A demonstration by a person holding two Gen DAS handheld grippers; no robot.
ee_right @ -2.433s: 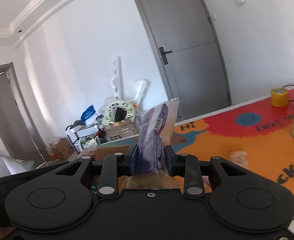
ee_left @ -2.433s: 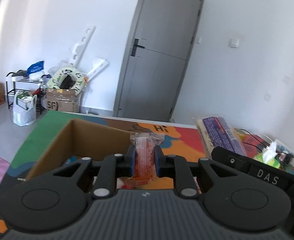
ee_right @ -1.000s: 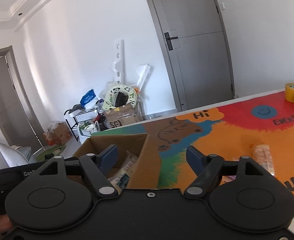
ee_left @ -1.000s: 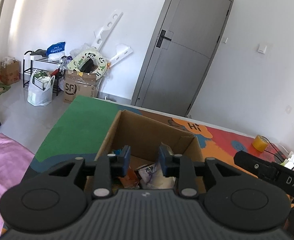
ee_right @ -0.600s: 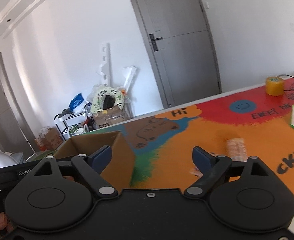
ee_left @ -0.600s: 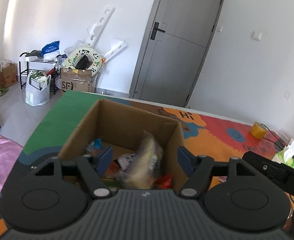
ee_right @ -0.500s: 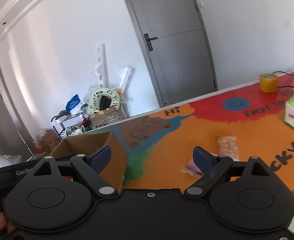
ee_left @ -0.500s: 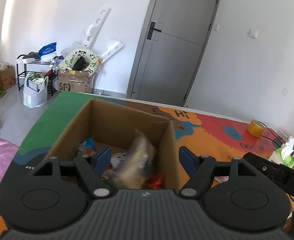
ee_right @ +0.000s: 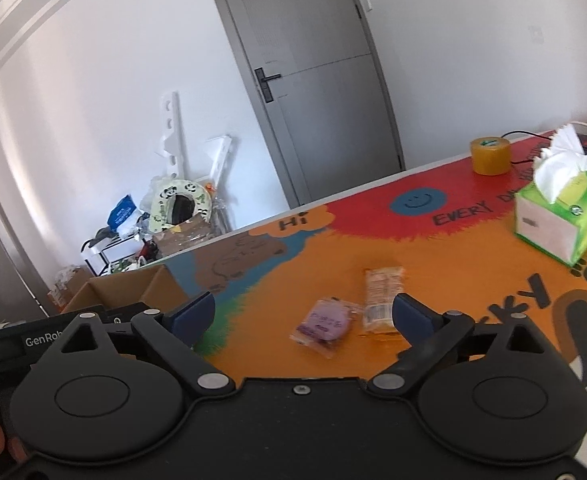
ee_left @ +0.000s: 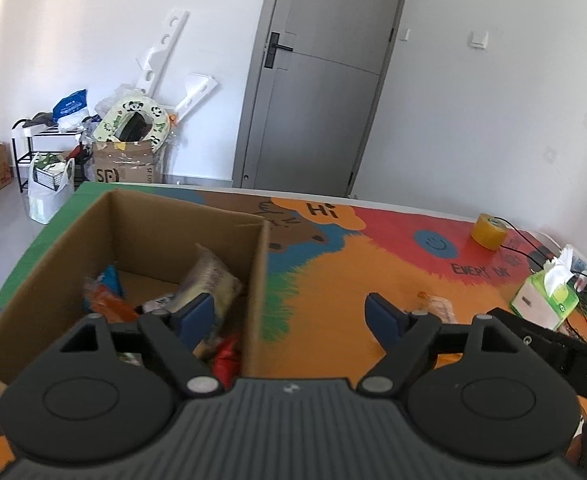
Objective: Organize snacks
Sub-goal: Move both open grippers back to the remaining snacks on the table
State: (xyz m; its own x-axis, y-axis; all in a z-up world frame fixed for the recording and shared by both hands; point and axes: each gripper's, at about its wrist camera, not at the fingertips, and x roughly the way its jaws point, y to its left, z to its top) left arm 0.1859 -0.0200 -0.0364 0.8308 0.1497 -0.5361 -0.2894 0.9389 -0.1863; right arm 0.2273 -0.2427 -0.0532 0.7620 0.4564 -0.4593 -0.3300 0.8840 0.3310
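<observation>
Released since earlier: both snacks, now in cardboard box. Left gripper and right gripper: jaws opening, nothing between. Purple packet, orange packet on mat.

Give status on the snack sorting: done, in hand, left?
Done: several packets lie in the cardboard box. In hand: nothing; the left gripper and right gripper are both opening, empty. Left: the purple snack packet and orange snack packet on the table mat.
</observation>
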